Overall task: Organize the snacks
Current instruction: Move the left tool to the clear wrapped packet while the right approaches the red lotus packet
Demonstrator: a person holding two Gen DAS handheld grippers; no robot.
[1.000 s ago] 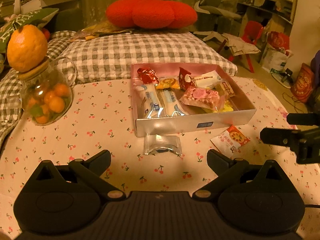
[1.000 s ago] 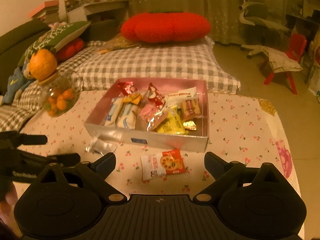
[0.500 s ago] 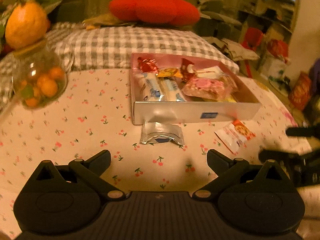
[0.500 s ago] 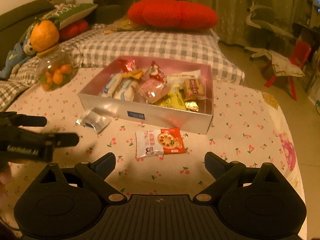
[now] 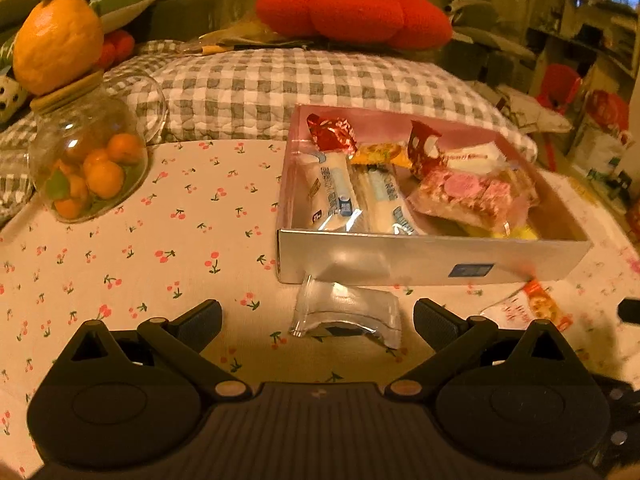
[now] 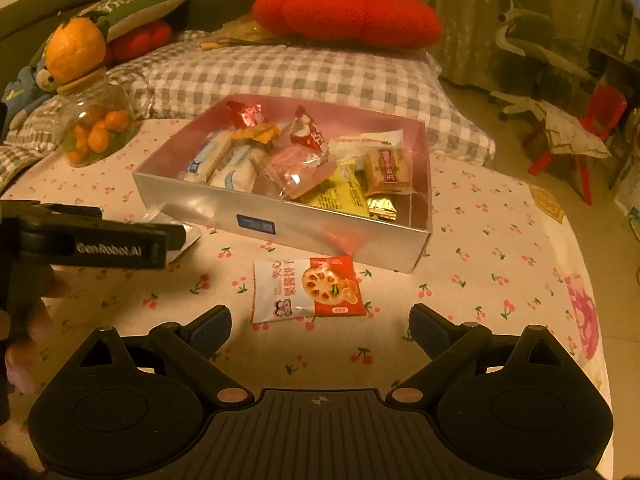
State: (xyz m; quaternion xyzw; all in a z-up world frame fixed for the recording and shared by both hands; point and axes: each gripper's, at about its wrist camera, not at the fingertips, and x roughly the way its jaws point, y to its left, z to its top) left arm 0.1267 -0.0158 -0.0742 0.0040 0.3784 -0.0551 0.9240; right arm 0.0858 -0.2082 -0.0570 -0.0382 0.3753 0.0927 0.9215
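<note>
While both tools hang low over the cherry-print table point(image 5: 160, 240), each now sits closer to its packet than a second ago. The left tool point(image 5: 318, 314) has its fingers spread wide and grips nothing; the clear packet point(image 5: 346, 312), which lay well ahead of the fingertips a second ago, now lies between them, just in front of the near left corner of the snack box point(image 5: 432, 260). In this view the box has grown larger and shifted right, and the glass jar point(image 5: 88, 160) with small oranges inside and a big orange on its lid stands far left, apart from the box.

The right tool point(image 6: 320, 320) is likewise released, with nothing between its fingers. The red-and-white lotus packet point(image 6: 306, 290) lies flat on the table, just beyond the gap between the fingertips and just near of the box's front wall point(image 6: 280, 224); it looks bigger and nearer than half a second ago. The box holds a heap of wrapped snacks: white and blue bars on the left, a pink packet point(image 6: 298, 170) in the middle, yellow and orange ones to the right.

From the right wrist view the left tool point(image 6: 182, 236) reaches in from the left, farther toward the box than before, its tip over the clear packet, of which only an edge shows. The red cushion point(image 6: 344, 14) lies far behind on the checked bedding.
</note>
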